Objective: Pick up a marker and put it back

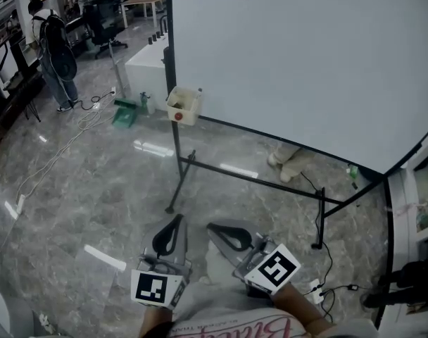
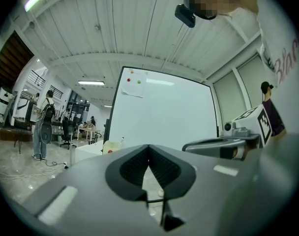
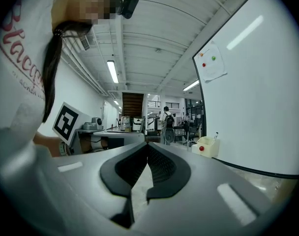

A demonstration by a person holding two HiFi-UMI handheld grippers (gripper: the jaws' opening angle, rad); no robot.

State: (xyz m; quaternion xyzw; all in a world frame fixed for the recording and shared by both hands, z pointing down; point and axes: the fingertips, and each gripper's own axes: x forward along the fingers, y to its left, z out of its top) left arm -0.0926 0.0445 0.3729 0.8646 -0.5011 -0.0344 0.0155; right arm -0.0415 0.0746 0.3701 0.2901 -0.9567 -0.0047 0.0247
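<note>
approach step, nothing picked yet. left tongs (image 1: 177,220) and right tongs (image 1: 214,226) both clenched, empty. marker (image 1: 198,91) stands in the cream box (image 1: 180,109) at the whiteboard (image 1: 305,62) corner, well ahead of both tips. next, i judge: close in, release one pair, line up on the marker

A whiteboard (image 1: 305,69) stands on the marble floor (image 1: 80,203), a person (image 1: 55,58) well beyond it.

Holding left gripper (image 1: 173,224) and right gripper (image 1: 217,229) low, near the body, side by side, tips aimed far. Both jaw pairs pressed together, empty. Right forearm (image 1: 293,303) bare behind its cube.
</note>
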